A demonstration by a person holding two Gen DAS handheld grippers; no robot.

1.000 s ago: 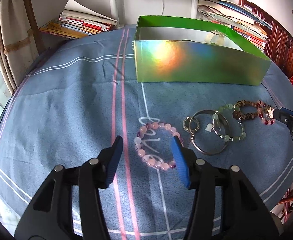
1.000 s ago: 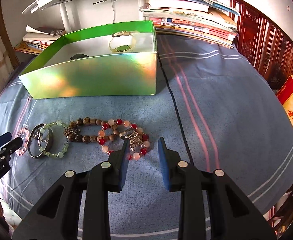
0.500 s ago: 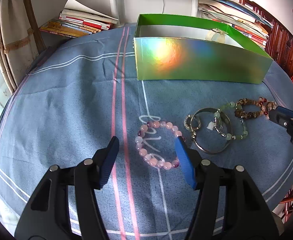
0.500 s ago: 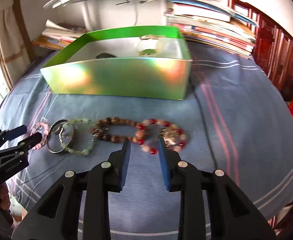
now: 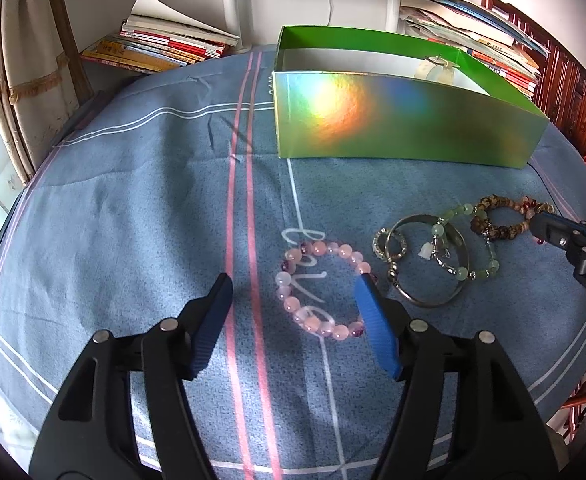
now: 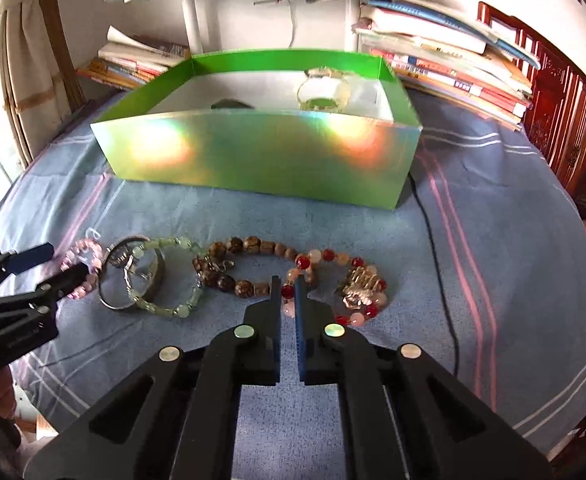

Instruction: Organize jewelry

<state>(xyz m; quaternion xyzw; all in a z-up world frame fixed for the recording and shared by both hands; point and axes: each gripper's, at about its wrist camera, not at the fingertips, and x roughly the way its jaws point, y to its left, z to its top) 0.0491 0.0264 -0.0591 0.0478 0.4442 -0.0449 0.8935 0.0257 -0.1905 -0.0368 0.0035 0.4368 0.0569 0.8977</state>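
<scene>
My right gripper [image 6: 288,294] has its jaws pressed nearly together on the near-left arc of the red and pale pink bead bracelet with a silver charm [image 6: 335,280], because I judge a thin string of beads is best taken across one bead. This bracelet lies flat on the blue striped cloth [image 6: 493,280], near the open shiny green cardboard box [image 6: 261,160], with its long axis running left to right. My left gripper [image 5: 293,312] waits with jaws spread wide around the pink round-bead bracelet [image 5: 321,290], its ring flat on the cloth.
</scene>
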